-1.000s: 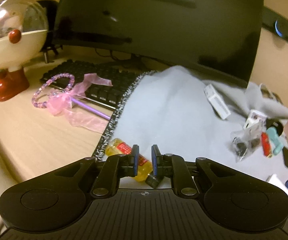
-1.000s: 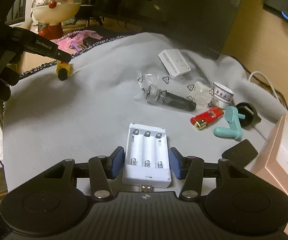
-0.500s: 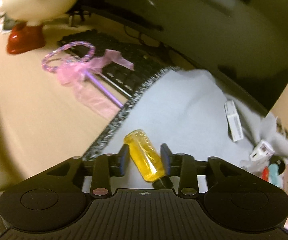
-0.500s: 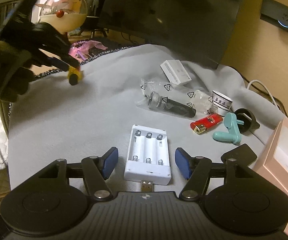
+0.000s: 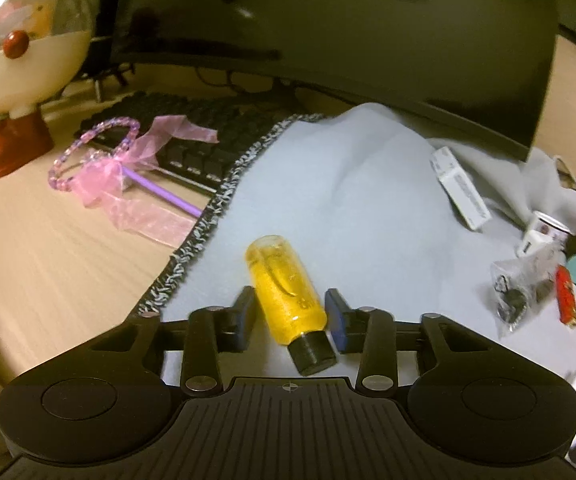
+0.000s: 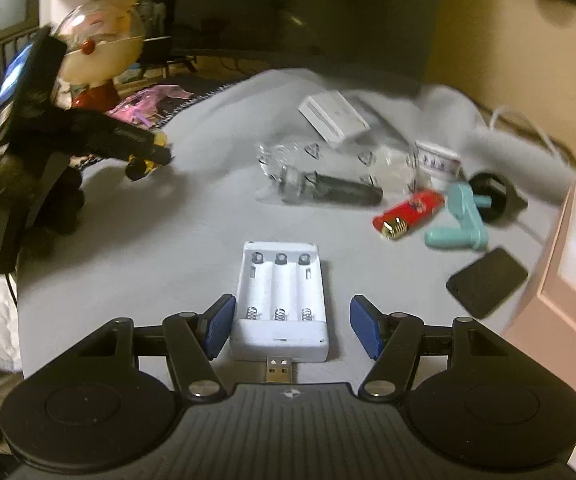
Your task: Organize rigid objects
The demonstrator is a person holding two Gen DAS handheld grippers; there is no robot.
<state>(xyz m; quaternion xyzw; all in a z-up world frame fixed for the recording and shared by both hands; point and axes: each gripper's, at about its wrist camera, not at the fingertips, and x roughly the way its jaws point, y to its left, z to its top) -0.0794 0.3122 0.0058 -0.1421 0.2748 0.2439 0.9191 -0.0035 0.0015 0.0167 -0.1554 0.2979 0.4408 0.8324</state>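
Left gripper (image 5: 291,314) fingers apart, straddling the yellow bottle (image 5: 286,290) near the grey cloth's (image 5: 368,216) left edge. Right gripper (image 6: 291,330) fingers apart around the white battery holder (image 6: 281,300).

left hand-held gripper (image 5: 291,320) | black ribbed body | blue pads | silver screws | crosshair mark

Wooden desk (image 5: 40,248) under warm light, dark monitor (image 5: 328,32) behind.

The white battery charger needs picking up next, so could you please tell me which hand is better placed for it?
Right. The right tongs stand open on either side of the white battery charger, while the left tongs sit across the cloth around the yellow bottle.
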